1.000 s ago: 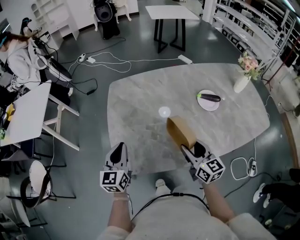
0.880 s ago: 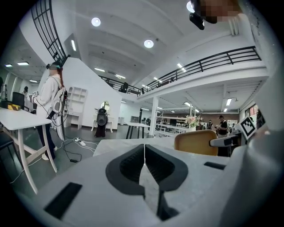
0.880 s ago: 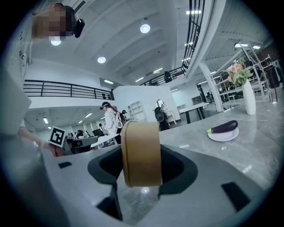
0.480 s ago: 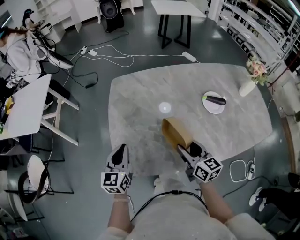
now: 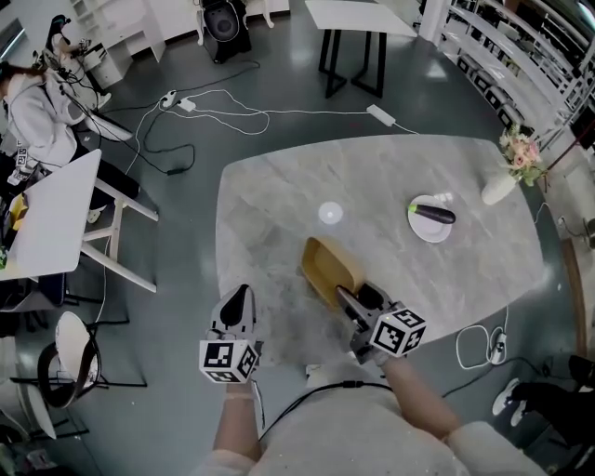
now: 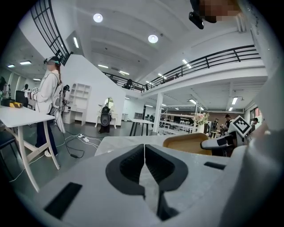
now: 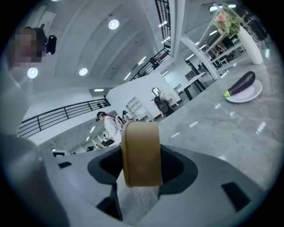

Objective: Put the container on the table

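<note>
The container (image 5: 325, 268), a shallow tan tray with rounded corners, is in the air just inside the table's near edge, a little right of that edge's middle. It is tilted, its hollow side turned toward the table's left edge. Whether its far end touches the table (image 5: 279, 186) cannot be made out from above. Its near end sits in the right tool (image 5: 358, 299). In the right gripper view the tray's rim stands on edge between the two dark pads, which press on it from both sides, so the tool is clamped on the container with its jaws held partly apart by the rim.

The left tool (image 5: 238, 302) is off the table, just outside the near-left corner and over the grey floor (image 5: 177, 279). In its own view its jaws meet along a thin seam with nothing between them.

The table is a pale grey marbled slab with rounded corners. Toward its right edge lies a white plate (image 5: 426, 228) with a dark aubergine (image 5: 434, 214) across it, well apart from the container. At the far-right corner stands a white vase (image 5: 499, 190) holding pink flowers (image 5: 522, 151).

On the floor beyond the far edge, white cables (image 5: 223, 112) trail past a small table with black legs (image 5: 353, 19). Left of the marble table stands a white desk (image 5: 51, 218).
</note>
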The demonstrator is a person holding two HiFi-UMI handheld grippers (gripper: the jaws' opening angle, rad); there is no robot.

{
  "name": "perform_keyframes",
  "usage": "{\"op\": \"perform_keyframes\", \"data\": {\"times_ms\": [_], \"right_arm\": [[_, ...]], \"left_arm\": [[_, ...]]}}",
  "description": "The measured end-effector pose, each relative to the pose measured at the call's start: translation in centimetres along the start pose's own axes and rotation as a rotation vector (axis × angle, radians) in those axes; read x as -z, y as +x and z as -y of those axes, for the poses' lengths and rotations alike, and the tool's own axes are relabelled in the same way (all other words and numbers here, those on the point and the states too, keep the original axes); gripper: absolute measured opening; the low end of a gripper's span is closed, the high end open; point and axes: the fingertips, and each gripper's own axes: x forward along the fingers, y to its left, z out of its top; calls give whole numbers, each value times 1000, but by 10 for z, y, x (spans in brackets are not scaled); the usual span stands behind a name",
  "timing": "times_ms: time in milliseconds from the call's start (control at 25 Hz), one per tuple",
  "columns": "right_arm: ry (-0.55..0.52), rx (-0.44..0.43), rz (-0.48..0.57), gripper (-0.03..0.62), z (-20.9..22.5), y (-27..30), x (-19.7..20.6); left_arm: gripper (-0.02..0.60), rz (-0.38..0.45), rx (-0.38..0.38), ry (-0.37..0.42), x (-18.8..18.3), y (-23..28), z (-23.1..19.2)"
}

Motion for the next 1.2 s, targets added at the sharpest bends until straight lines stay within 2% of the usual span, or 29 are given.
{"op": "perform_keyframes", "data": {"times_ms": [200, 640, 800, 880, 1040, 1200], "right_arm": [[220, 32, 7, 233, 17, 19, -1], [578, 82, 66, 232, 26, 43, 6], [640, 55, 60, 230, 25, 51, 4], [661, 11, 64, 253, 20, 59, -1], [656, -47, 28, 279, 12, 65, 1], [610, -187, -60, 348, -10, 72, 6]], "left_arm": [[11, -11, 7, -1, -2, 15, -2], [11, -12, -16, -13, -4, 26, -13], [11, -7, -16, -18, -5, 29, -11], [11, -5, -19, -19, -6, 29, -13], [11, -4, -30, -19, -6, 27, -17], [11, -10, -39, -26, -4, 27, -21]]}}
